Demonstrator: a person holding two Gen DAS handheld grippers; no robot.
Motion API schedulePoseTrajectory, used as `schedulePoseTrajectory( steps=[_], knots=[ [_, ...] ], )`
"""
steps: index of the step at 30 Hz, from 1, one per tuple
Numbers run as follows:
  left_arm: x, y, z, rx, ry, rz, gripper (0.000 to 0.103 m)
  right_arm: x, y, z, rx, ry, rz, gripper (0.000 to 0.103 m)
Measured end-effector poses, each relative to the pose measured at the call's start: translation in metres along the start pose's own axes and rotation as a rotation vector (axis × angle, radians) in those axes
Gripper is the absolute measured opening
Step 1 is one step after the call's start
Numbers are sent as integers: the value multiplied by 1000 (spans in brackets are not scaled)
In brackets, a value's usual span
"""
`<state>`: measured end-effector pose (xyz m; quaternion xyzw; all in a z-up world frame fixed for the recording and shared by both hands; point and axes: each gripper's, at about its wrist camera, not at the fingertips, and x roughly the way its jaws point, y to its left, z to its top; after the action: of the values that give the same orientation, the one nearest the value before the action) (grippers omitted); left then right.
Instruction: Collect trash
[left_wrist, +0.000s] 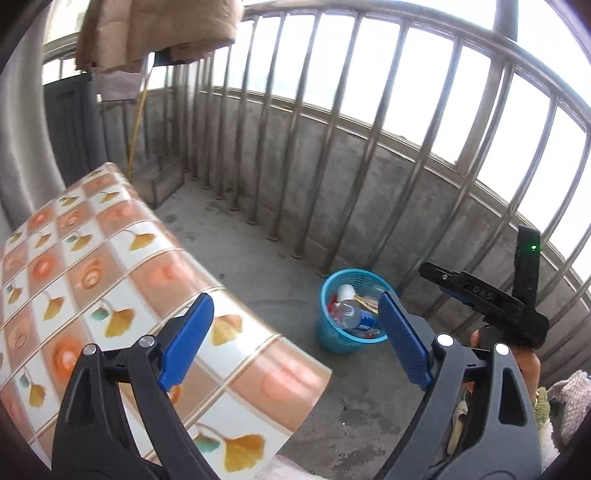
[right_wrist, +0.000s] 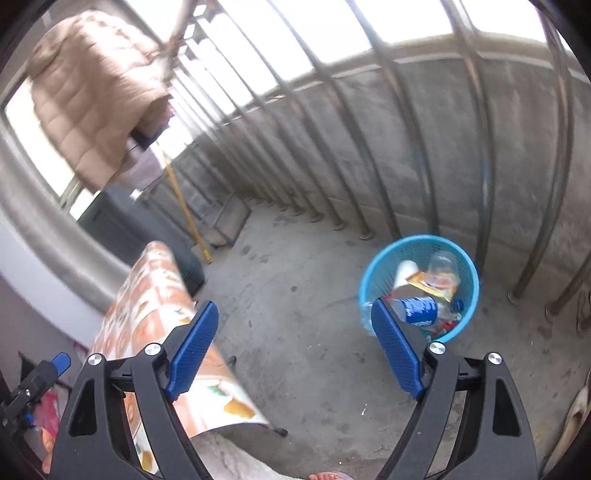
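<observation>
- At the left of both views stands a table with a flowered cloth (left_wrist: 122, 295), its top bare.
- The left gripper (left_wrist: 295, 332) is spread wide, grasping nothing.
- The right gripper (right_wrist: 293, 345) is also released and empty.
- At the right, on the concrete floor near the railing (left_wrist: 332, 129), the blue basket (right_wrist: 384, 258) holds the trash: a plastic bottle (right_wrist: 417, 310), a cup, wrappers.

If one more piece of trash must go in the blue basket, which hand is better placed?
Probably the right. The blue basket sits just past the open, empty right gripper. The left gripper, also open and empty, is partly over the table, farther away.
</observation>
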<state>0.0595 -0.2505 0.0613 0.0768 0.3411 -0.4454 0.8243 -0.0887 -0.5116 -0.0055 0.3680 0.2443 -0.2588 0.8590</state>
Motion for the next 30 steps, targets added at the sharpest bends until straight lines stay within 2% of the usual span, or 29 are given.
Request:
schedulePoseTrajectory(
  steps=[2, 5, 8, 11, 13, 16, 20, 24, 26, 30],
  knots=[
    [-23, 15, -8, -32, -36, 67, 90, -9, 27, -4, -70, 12, 36, 88],
    [-53, 36, -15, -85, -86, 123, 92, -18, 61, -12, -138, 43, 101, 91],
    [-82, 52, -25, -138, -127, 218, 93, -30, 89, -22, -204, 47, 115, 92],
    [-104, 62, -38, -193, -166, 370, 94, -38, 121, -34, -289, 44, 116, 93],
    [-109, 68, -47, -208, -155, 466, 94, -46, 139, -43, -347, 43, 128, 94],
    [-117, 76, -60, -241, -115, 563, 94, -55, 165, -55, -407, 50, 143, 95],
    [-131, 77, -77, -250, -119, 594, 94, -64, 193, -71, -485, 50, 109, 96],
    [-146, 70, -91, -193, -159, 697, 94, -74, 212, -93, -597, 12, 66, 96],
    [-149, 69, -96, -181, -148, 688, 94, -79, 220, -103, -648, -19, 44, 96],
    [-146, 76, -102, -266, -98, 657, 94, -85, 228, -119, -710, -62, 6, 97]
  ],
)
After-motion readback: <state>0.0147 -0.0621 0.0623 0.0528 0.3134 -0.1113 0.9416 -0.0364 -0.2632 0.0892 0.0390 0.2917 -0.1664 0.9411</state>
